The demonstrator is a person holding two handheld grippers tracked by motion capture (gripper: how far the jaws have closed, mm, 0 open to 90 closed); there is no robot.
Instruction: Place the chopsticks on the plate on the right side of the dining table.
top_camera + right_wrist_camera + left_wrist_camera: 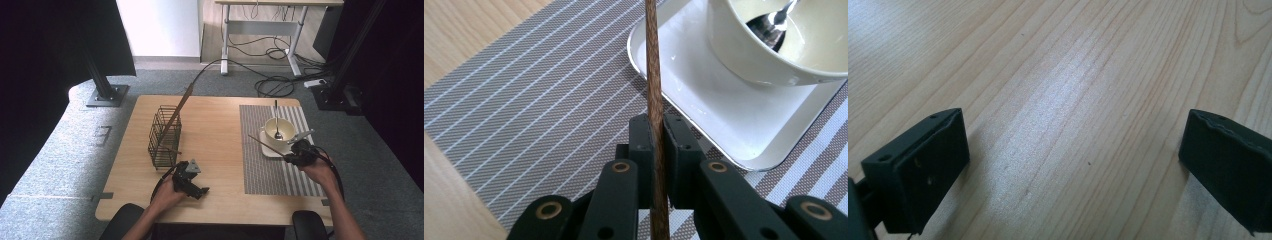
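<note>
Right gripper [656, 145] clamped on a brown chopstick [654, 75] over the striped placemat [265, 170], just left of the white tray [270, 150] holding the bowl [277, 131]; left gripper [192, 182] idle, jaws apart; next probably laying the chopstick down level.

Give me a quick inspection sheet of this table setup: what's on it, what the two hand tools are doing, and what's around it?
Surface: wooden table with a striped placemat on its right side.
Job's things: brown chopstick clamped in the right gripper; another stick leans out of the wire basket.
Clutter: cream bowl with a spoon in it, on a white square plate.
Grippers: left gripper open over bare wood; right shut on the chopstick.
Cables: one trails from each gripper; loose loops on the floor.
Surroundings: grey carpet, black stands, a desk behind.
</note>
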